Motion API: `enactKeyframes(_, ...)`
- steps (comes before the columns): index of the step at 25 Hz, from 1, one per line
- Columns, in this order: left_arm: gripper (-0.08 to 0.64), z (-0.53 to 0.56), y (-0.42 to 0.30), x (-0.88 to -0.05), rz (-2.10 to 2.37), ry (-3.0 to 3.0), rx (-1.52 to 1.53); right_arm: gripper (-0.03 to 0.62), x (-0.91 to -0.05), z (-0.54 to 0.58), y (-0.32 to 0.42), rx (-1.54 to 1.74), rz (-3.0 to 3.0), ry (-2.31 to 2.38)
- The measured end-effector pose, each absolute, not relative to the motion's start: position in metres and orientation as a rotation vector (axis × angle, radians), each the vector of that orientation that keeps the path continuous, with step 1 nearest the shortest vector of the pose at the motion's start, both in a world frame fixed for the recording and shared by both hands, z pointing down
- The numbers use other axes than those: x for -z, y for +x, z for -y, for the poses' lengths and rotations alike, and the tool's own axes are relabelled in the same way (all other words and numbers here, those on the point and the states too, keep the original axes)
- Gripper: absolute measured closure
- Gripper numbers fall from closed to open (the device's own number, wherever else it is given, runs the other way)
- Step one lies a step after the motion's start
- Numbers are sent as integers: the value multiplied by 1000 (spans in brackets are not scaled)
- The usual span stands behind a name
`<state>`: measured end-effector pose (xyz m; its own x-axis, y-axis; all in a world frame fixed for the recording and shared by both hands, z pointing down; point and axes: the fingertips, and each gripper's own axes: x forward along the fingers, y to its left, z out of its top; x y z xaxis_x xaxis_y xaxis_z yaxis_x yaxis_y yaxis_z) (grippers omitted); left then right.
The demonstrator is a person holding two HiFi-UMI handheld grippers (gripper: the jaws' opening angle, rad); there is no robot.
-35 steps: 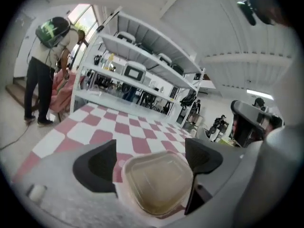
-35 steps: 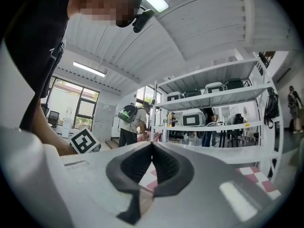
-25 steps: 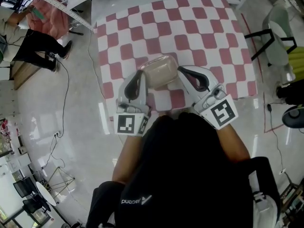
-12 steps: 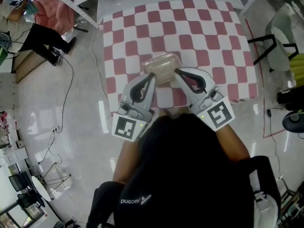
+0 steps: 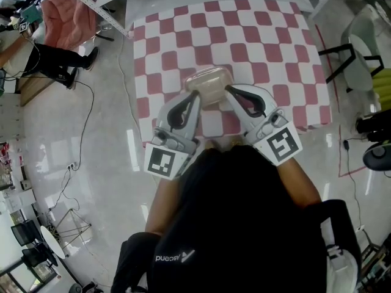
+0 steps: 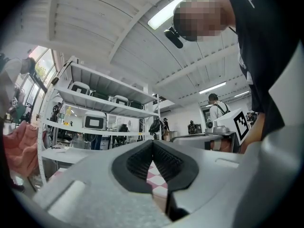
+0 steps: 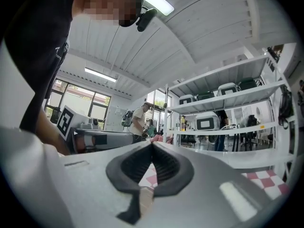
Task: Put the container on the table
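I have the table (image 5: 275,35), dressed in a red-and-white checked cloth, filling the upper middle of the head view. The container (image 5: 209,82), a pale lidded tub, lies over the cloth close to the table's near edge, about midway between its left and right edges; I cannot tell whether its base is fully down on the cloth.

The left gripper (image 5: 197,96) reaches in over the near edge with its tip at the container's near-left corner; the right gripper (image 5: 227,91) mirrors it at the near-right corner; whether they touch it or sit just beside it, I cannot tell.

In the left gripper view the dark ribbed pads (image 6: 138,161) meet at their tips, so the jaws are closed; only checked cloth shows through the gap behind them, and I see nothing pinched. In the right gripper view the pads (image 7: 134,164) likewise meet at the tips, closed; cloth and a pale patch show through the gap, and I cannot make out what that patch is.

Both grippers point roughly level; white shelving (image 6: 95,106) stands in the room beyond them.
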<state>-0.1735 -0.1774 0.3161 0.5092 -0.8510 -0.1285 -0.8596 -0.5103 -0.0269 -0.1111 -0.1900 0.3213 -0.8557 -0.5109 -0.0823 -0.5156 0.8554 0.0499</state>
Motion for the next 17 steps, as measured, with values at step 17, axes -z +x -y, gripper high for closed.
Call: enactKeyframes(17, 549, 178, -172, -322, -1503, -2674, -133, 591, -325, 195, -100, -97, -2949, -871)
